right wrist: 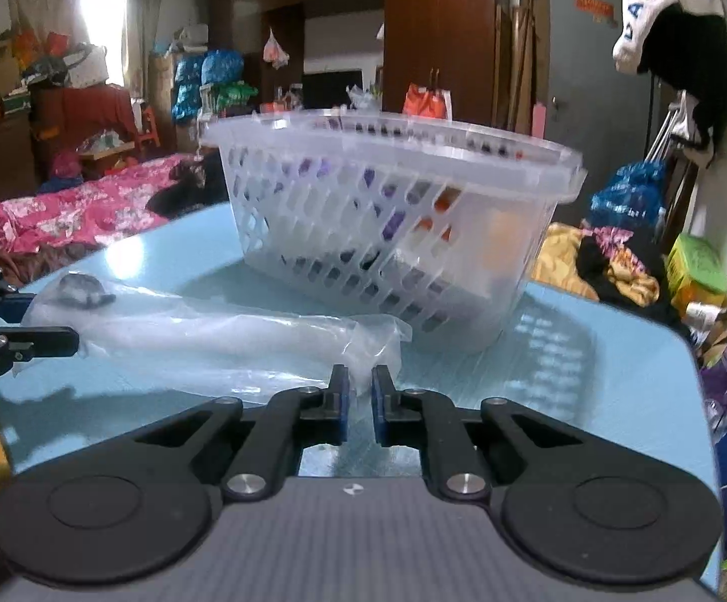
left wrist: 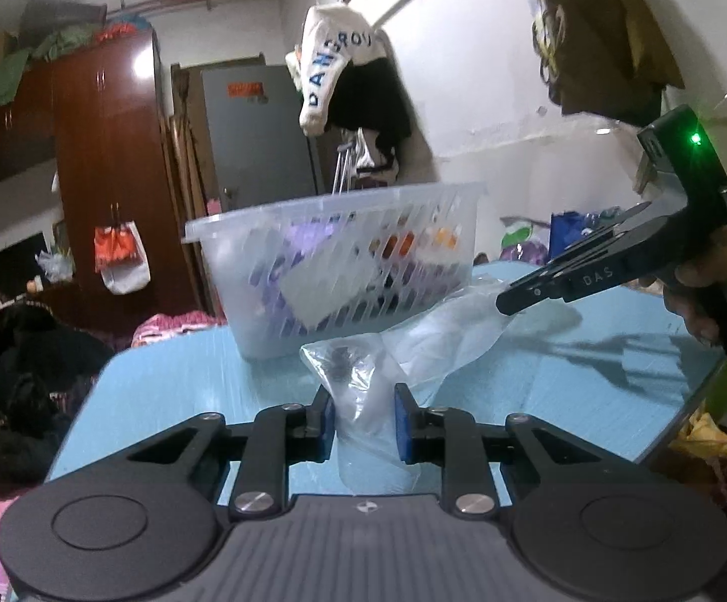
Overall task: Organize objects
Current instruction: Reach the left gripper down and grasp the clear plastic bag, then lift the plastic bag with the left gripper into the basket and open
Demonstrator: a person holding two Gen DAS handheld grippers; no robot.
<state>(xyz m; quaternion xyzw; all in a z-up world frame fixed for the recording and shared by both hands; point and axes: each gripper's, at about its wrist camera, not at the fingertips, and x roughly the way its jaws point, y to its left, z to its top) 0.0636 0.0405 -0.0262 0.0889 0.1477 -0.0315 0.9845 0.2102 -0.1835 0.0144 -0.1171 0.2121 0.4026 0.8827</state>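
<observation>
Nearest, the left gripper [left wrist: 364, 421] pinched one end of the bag [left wrist: 363, 381], a long, limp, crinkled clear sleeve lying on the table [left wrist: 172, 391]. The right gripper [right wrist: 359, 391], jaws narrow, nipped its other end. Being slick film, it could likely slip free if pulled unevenly. Behind, at 12 o'clock, stood the rigid slotted basket [right wrist: 393, 231], holding purple and orange items.

Indoor light, moderately dim, cool cast. Right wrist view: curtained window [right wrist: 102, 5] blown out white, far left. Left wrist view: glare patch on wardrobe door [left wrist: 143, 62]; hard shadow of the hand-held gripper on the blue bench [left wrist: 609, 356]. Basket [left wrist: 343, 261] smeared by motion blur in both views. Strong fisheye bending at edges; corners dark.
</observation>
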